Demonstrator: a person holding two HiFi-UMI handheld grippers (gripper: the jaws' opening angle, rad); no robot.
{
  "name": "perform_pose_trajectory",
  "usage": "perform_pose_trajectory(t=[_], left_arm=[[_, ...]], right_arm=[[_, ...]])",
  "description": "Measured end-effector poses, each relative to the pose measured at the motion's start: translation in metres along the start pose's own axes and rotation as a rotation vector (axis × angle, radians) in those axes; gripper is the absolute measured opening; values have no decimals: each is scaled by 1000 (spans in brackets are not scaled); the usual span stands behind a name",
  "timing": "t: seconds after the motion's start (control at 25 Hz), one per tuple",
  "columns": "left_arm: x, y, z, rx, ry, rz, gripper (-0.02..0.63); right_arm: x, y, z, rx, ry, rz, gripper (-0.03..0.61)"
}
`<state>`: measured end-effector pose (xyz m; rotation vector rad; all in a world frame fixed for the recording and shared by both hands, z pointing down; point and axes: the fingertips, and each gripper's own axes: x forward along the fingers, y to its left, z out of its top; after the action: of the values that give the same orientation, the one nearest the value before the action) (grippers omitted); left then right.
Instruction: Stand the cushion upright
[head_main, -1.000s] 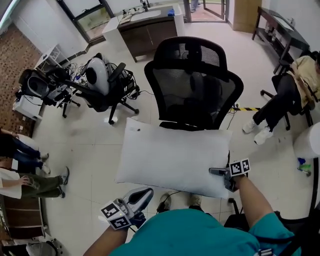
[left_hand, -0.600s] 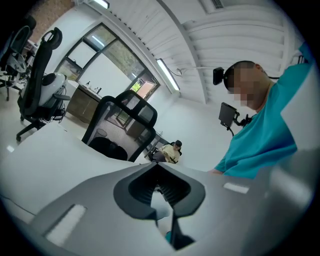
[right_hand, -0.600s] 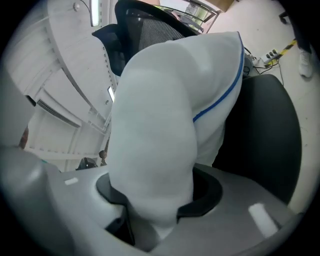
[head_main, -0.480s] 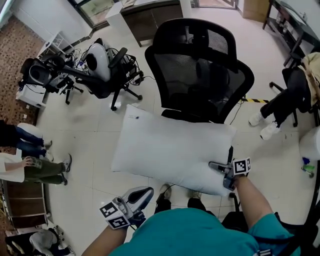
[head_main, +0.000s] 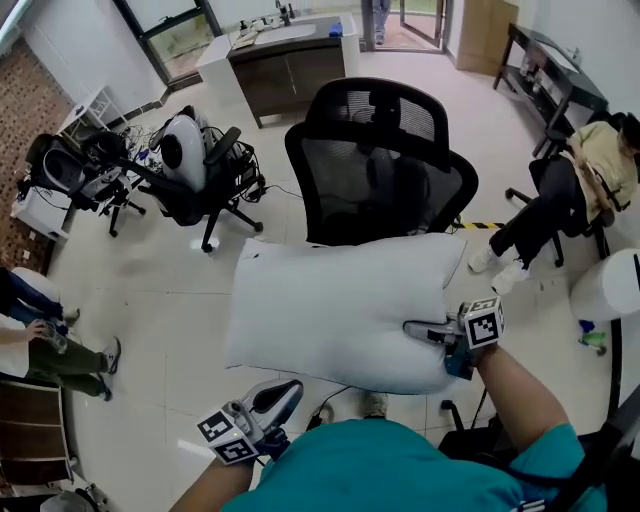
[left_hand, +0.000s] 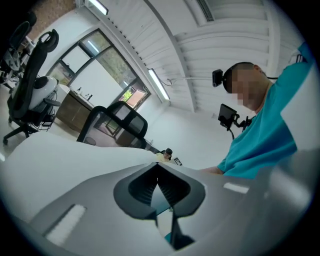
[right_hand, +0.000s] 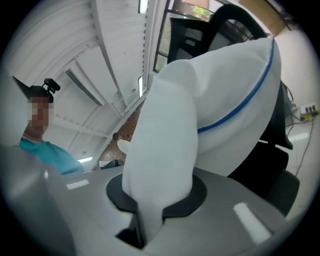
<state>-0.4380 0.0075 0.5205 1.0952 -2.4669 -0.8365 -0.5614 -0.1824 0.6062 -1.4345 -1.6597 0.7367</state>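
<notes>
in front of you, the floor (head_main: 160, 290): pale tiles, with other chairs and gear well off to the left and a seated person at the far right.
office chair (head_main: 380, 160): black mesh back, upright and facing you. the cushion covers its seat, so you cannot tell whether the two touch there.
cushion (head_main: 340, 310): white and plump, lying across in front of the chair back. its far long edge overlaps the bottom of the backrest, and its near long edge hangs toward your body. it sits tilted, not flat and not yet upright.
right gripper (head_main: 425, 332): at the cushion's right end, near the front corner. your jaws are closing, with a thick fold of the white fabric bunched between them. the pads pinch that fold, and the rest of the cushion bulges up and away past the tips.
left gripper (head_main: 270, 400): low and close to your body, under the cushion's near edge and apart from it. its jaws are pressed together with nothing between them; the cushion lies beyond them, off to one side.
blue piping (right_hand: 240, 107): a thin line along the cushion's seam, curving over the bulge above your right jaws.
</notes>
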Motion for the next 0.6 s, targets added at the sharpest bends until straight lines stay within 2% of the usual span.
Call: perform_pose_trajectory(t=[0.2, 0.32, 0.48, 0.6], left_arm=[[-32, 5, 26, 33, -35, -112, 12], [-52, 11, 35, 53, -42, -189, 12], [-58, 9, 36, 61, -26, -324, 12], [-67, 11, 28, 58, 6, -377, 12]], right_arm=[[19, 72, 45, -175, 89, -121, 61], [23, 118, 62, -306, 185, -205, 61], [-8, 176, 64, -432, 315, -377, 61], [-37, 212, 60, -482, 378, -486, 61]])
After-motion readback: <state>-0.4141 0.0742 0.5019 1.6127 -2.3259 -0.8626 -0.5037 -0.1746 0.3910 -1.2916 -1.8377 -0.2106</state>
